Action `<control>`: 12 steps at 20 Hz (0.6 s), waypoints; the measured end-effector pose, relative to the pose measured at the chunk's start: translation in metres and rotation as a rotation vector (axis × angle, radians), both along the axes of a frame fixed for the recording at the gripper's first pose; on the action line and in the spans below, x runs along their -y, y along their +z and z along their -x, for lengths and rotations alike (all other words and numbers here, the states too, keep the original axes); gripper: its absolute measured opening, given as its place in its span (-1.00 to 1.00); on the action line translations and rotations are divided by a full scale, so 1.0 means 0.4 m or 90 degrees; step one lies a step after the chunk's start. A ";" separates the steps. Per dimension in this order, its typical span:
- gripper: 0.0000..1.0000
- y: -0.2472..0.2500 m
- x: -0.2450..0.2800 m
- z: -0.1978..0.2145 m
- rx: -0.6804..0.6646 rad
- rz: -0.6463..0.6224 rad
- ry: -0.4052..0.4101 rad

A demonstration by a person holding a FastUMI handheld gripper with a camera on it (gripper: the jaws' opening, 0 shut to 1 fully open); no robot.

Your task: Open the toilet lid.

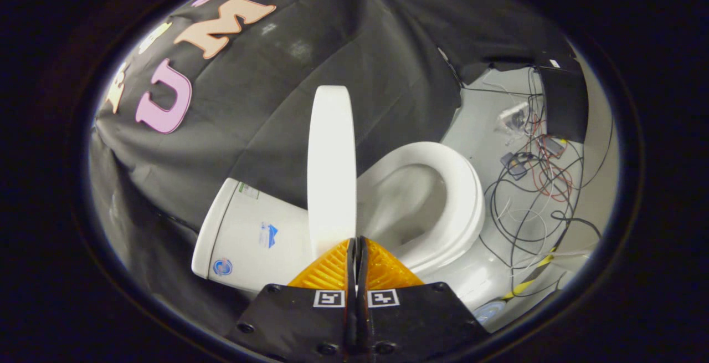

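Left of the scene, against the draped black cloth wall [388, 75], sits the white ceramic cistern [249, 233] of the toilet, with small stickers on its side. Just ahead of the fingertips stands the white oval plastic toilet lid [331, 163], raised and seen edge-on; its long axis runs from the near fingertips to the far wall, with the underside facing right over the bowl. Right of it lie the white oval seat ring [462, 202] and the open bowl. Far right, loose cables [532, 185] trail over the pale floor.

The gripper [356, 244] has its fingers pressed together, nothing between them, tips at the lid's lower edge.

Judgement: lifting appears near complete. Next move calls for easing the lid left onto the cistern, without slamming.
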State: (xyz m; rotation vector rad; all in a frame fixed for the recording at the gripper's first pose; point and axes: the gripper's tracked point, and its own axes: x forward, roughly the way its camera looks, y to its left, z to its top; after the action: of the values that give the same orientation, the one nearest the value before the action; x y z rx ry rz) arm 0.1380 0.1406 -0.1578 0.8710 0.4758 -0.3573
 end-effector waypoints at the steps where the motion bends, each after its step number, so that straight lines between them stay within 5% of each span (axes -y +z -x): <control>1: -0.99 0.011 -0.007 -0.006 0.010 -0.002 0.001; 12: -0.99 0.114 -0.096 -0.055 0.057 0.069 0.064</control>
State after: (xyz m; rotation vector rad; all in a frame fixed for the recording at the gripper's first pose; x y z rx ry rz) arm 0.1600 0.1792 -0.1123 0.7511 0.4116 -0.2482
